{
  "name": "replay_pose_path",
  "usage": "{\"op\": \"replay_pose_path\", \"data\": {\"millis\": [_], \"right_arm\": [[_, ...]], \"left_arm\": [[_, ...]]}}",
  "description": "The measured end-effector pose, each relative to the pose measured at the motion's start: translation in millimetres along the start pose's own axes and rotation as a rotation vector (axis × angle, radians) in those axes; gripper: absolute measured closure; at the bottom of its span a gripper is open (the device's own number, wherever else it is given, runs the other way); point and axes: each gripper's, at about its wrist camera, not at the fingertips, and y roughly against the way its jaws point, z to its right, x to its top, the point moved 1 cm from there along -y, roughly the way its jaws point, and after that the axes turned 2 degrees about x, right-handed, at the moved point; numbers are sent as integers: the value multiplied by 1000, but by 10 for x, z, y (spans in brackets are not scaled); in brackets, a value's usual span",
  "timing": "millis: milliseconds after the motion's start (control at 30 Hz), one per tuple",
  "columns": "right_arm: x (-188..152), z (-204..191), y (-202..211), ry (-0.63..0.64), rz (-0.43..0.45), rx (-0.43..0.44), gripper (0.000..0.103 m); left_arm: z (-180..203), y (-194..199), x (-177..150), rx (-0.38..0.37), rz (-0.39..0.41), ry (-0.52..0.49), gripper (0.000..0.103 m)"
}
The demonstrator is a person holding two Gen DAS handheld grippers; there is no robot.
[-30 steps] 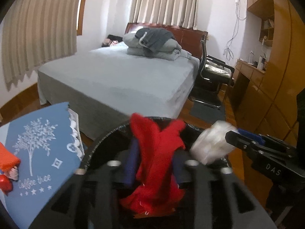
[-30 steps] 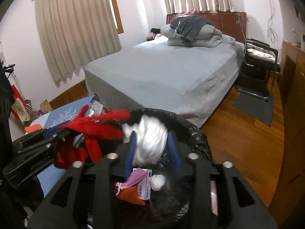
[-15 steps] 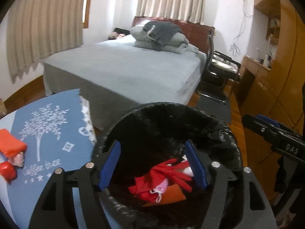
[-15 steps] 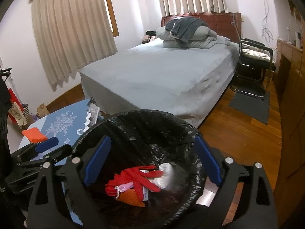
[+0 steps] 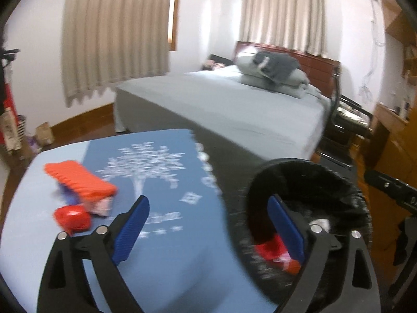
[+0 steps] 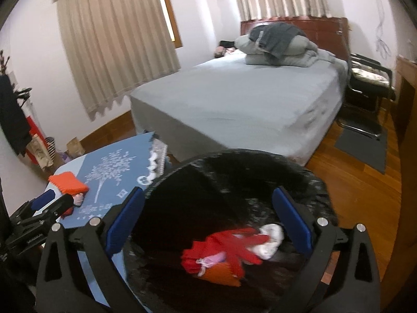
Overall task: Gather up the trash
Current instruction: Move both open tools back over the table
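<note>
Nearest the right camera, my right tongs (image 6: 207, 221) stand over the black-lined bin (image 6: 307, 180), jaws still spreading and nothing between them. Directly below, inside the bin, lie a red glove (image 6: 232, 242), a white wad (image 6: 269, 237), a small pink scrap and an orange piece; I judge these to be trash already collected.

Nearest the left camera, my left tongs (image 5: 208, 229) are likewise opening and empty. One blue pad sits over the surface (image 5: 156, 260), the other over the bin's rim, so the tool straddles the gap between the two. I read this as the moment between a drop and the next pickup.

Just beyond the left pad, on the blue cloth with the white tree print, remain an orange ridged block (image 5: 78, 180), a pinkish scrap tucked under its near end, and a red round lump (image 5: 73, 217) close beside it. Blur hides exactly what each is, and whether the lump touches the block I cannot tell.

Next, I judge, the left tongs should be carried over these items, lowered with jaws wide, and closed on one piece. The small red lump looks the easier first catch; the block is broad and may need gripping across its narrow side.

Farther off stands the bed (image 6: 234, 99), then the curtains (image 6: 114, 39).
</note>
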Motion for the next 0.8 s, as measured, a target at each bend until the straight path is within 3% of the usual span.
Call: {"op": "replay_pose_path", "data": {"millis": [467,800], "right_arm": [[-1,-1090,-569,128,-40,148,7],[-145,-1674,-1073,196,-107,195,7]], "left_arm": [[-1311,-2,-263,258,-10,144,12],[-1856,-303,-424,319,-73,217,14]]}}
